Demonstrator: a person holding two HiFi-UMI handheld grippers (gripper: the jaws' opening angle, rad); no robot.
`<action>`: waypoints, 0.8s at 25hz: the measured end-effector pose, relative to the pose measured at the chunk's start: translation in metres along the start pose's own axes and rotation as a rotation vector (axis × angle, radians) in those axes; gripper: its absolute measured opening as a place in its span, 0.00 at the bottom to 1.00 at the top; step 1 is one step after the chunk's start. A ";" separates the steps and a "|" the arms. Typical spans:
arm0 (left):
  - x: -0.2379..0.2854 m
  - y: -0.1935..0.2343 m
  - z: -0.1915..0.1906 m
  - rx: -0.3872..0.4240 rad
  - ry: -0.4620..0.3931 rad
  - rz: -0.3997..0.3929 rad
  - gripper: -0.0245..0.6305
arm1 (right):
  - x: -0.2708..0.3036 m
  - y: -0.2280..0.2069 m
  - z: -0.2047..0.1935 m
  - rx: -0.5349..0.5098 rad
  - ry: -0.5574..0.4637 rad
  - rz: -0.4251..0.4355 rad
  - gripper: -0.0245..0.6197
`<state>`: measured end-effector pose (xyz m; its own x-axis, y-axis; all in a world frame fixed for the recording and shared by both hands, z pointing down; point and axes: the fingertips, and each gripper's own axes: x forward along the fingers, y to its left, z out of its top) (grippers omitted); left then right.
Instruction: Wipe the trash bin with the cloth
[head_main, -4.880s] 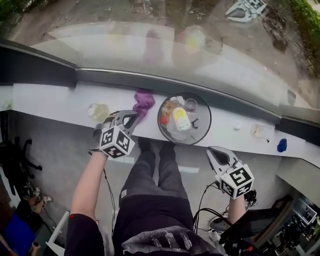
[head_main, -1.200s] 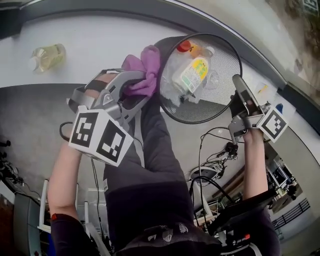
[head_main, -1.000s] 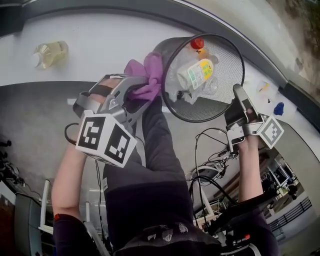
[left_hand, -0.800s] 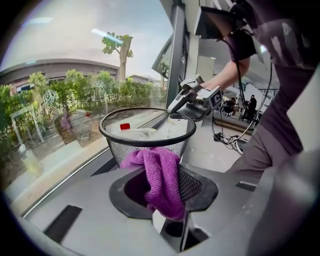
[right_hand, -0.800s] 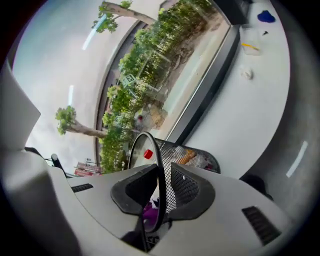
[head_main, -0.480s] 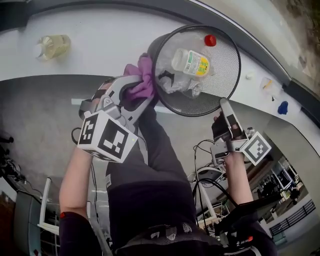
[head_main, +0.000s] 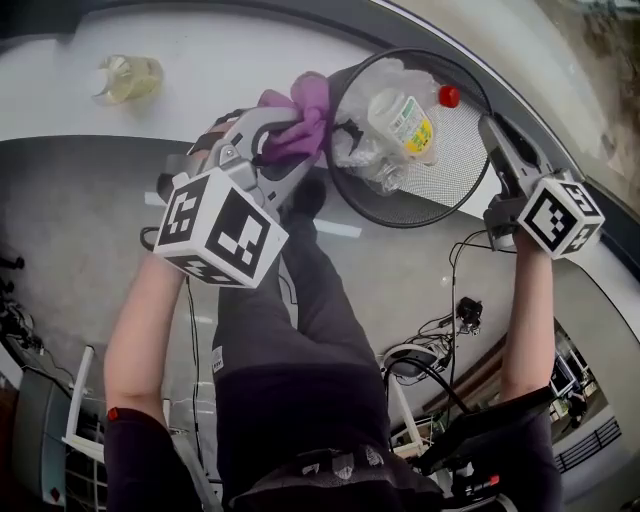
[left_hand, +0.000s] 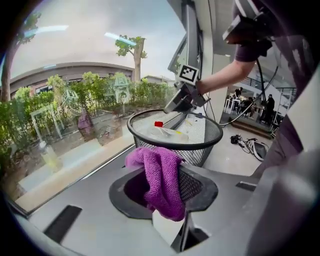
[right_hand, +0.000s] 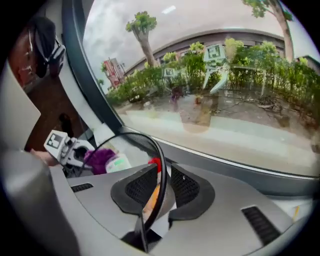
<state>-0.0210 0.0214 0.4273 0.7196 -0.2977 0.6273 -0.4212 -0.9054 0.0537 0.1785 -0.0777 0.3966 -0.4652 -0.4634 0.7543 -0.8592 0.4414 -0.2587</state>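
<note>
The black mesh trash bin (head_main: 452, 165) stands at the white ledge, mouth up, with a yellow-labelled bottle (head_main: 405, 118) and crumpled plastic inside. My left gripper (head_main: 285, 150) is shut on the purple cloth (head_main: 300, 125) and holds it against the bin's outer left wall. The left gripper view shows the cloth (left_hand: 155, 170) bunched between the pads, just below the rim (left_hand: 200, 152). At the bin's right side, my right gripper (head_main: 500, 150) straddles the rim (right_hand: 161, 165). Its jaws are opening, and a thin gap shows beside the rim.
A small bottle of yellowish liquid (head_main: 128, 78) lies on the ledge (head_main: 220, 70) at the far left. A big window runs behind the ledge. The person's legs (head_main: 300, 330) are right under the bin, and cables (head_main: 455, 310) lie on the floor.
The right gripper dropped away below the bin, then rose to its right rim. The left gripper kept the cloth at the bin's left wall and slid slightly along it.
</note>
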 end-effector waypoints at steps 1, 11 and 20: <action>-0.002 0.004 0.001 -0.003 -0.008 0.008 0.20 | 0.003 -0.002 -0.009 0.000 0.028 -0.028 0.13; 0.008 -0.060 -0.008 -0.004 -0.052 -0.101 0.20 | -0.028 -0.019 -0.066 0.717 -0.125 -0.172 0.12; -0.001 -0.060 -0.015 -0.221 -0.067 -0.046 0.20 | -0.059 0.041 -0.131 1.120 -0.152 -0.085 0.13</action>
<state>-0.0049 0.0805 0.4346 0.7728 -0.2841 0.5675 -0.4926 -0.8323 0.2541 0.1979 0.0680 0.4204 -0.3511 -0.5816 0.7338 -0.5609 -0.4969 -0.6622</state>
